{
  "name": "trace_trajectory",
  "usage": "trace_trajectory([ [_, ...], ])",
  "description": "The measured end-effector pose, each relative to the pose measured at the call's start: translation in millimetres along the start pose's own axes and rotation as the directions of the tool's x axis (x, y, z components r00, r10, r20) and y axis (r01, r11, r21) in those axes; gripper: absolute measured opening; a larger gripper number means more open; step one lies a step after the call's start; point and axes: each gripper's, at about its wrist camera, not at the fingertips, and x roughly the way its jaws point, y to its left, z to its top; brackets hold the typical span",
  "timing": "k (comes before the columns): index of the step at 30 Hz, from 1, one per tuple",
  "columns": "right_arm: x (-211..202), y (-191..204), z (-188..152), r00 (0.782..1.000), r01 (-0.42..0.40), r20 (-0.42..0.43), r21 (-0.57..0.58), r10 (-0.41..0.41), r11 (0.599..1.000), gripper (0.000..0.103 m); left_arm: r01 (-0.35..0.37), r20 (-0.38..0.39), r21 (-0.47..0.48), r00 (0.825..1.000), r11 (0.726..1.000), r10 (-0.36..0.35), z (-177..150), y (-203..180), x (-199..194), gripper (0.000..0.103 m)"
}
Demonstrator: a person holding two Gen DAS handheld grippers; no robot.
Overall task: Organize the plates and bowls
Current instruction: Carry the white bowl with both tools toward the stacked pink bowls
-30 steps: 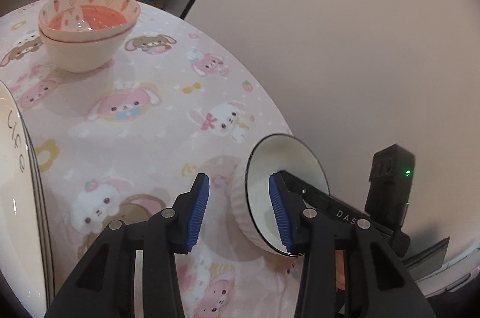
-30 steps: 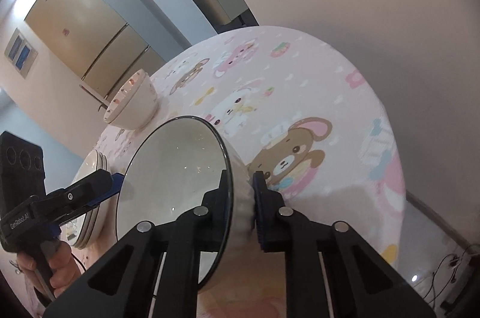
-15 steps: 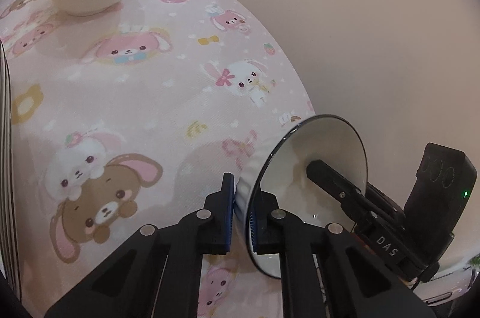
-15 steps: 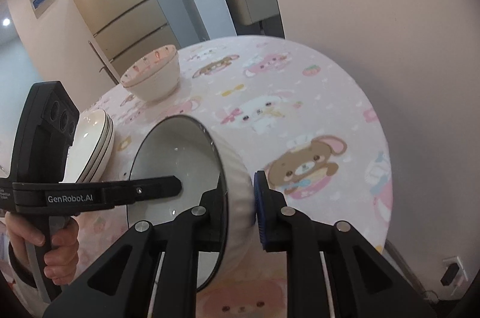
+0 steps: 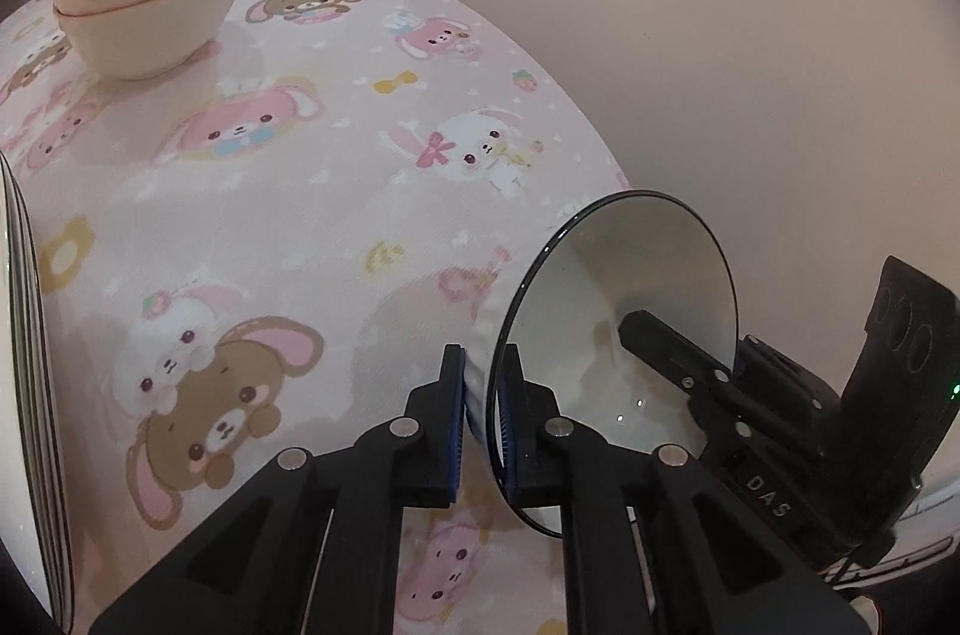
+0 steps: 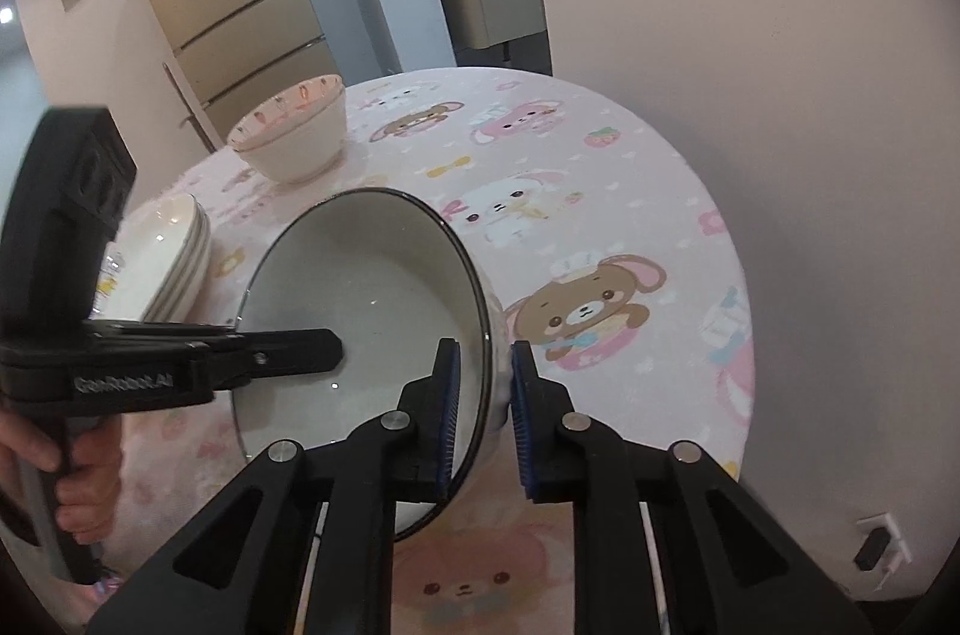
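A white bowl with a dark rim (image 5: 624, 311) (image 6: 372, 299) hangs tilted on its side above the pink cartoon-print table (image 5: 300, 215). My left gripper (image 5: 482, 365) is shut on its rim, one pad outside and one inside. My right gripper (image 6: 485, 359) pinches the opposite wall, its jaws closing slightly on it; one of its fingers (image 5: 672, 347) shows inside the bowl in the left wrist view. The left gripper's finger (image 6: 270, 356) reaches into the bowl from the left, held by a person's hand (image 6: 84, 491).
Two nested pink carrot-print bowls (image 5: 156, 17) (image 6: 294, 137) stand at the table's far side. A stack of white plates (image 6: 168, 251) (image 5: 24, 335) sits at the left. A wall runs along the right; a fridge (image 6: 228, 5) stands behind.
The left gripper's jaws, open around the bowl's rim a second ago, have shut on it. The right gripper has rolled, turning the bowl's mouth more toward its camera.
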Motion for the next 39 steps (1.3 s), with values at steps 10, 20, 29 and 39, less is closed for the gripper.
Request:
trace_trajectory([
  [10,0.2,3.0,6.0,1.000,-0.002,0.029,0.019,0.002,1.000,0.012,-0.071,-0.013,0.031,0.997,0.997,0.071,1.2,-5.5,-0.2,0.011],
  [20,-12.5,29.7,37.1,0.994,-0.052,0.093,-0.026,0.054,0.998,0.011,-0.065,0.069,-0.007,0.995,0.998,0.066,13.2,2.7,-49.1,0.011],
  [29,-16.2,68.4,73.9,0.981,-0.107,0.149,-0.100,0.121,0.989,0.011,-0.054,0.184,-0.079,0.981,0.995,0.068,21.2,23.0,-101.5,0.011],
  [39,-4.6,120.7,115.5,0.954,-0.205,0.175,-0.205,0.242,0.957,0.011,-0.123,0.303,-0.155,0.938,0.980,0.165,25.3,48.6,-153.7,0.011],
])
